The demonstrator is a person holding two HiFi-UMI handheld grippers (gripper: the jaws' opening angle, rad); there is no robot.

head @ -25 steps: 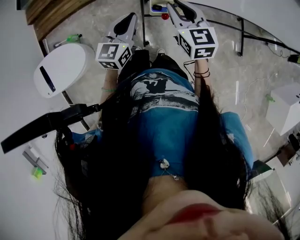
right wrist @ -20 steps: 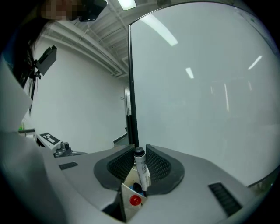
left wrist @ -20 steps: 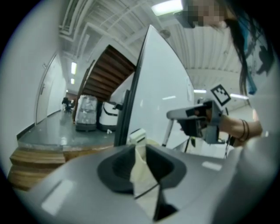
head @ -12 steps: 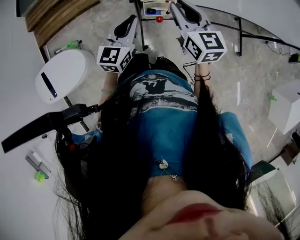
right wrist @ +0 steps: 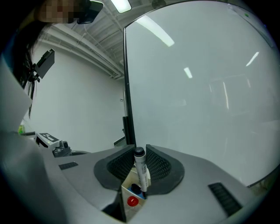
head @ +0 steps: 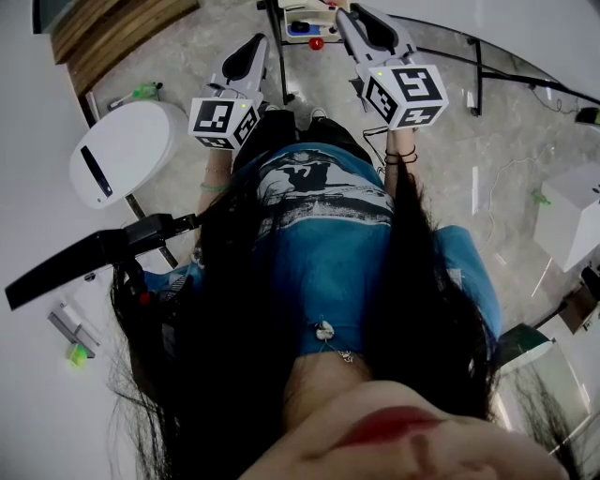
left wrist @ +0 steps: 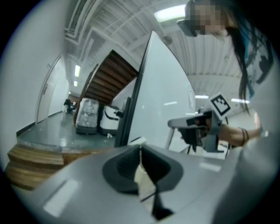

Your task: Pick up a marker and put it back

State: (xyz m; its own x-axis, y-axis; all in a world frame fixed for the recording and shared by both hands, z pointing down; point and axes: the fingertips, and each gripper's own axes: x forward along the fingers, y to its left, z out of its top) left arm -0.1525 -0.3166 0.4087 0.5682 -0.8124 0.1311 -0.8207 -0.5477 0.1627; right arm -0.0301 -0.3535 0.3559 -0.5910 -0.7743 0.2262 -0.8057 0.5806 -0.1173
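- The right gripper is closed on a marker. Its two ribbed pads press on the white barrel from both sides, with a narrow gap between the jaws.
- The marker stands nearly upright between the pads. Its grey end is at the top and its dark lower end points down at a small white holder.
- In the right gripper view, the marker's lower end sits just beside a blue thing in the holder. I cannot tell whether the marker touches the holder.
- A red knob sits on the holder's near side.
- A whiteboard fills most of the right gripper view, close behind the marker. Its dark edge post rises just left of the jaws.
- The left gripper has its jaws together at the tips, with nothing between them.
- In the head view, both grippers are held out in front of the person, the left one lower and further from the holder.
- The left gripper view shows the right gripper off to the side, with a hand behind its marker cube.
- A stone floor lies below.
- Wooden steps are at the upper left of the head view.
- A white round thing with a dark slot stands near the steps.
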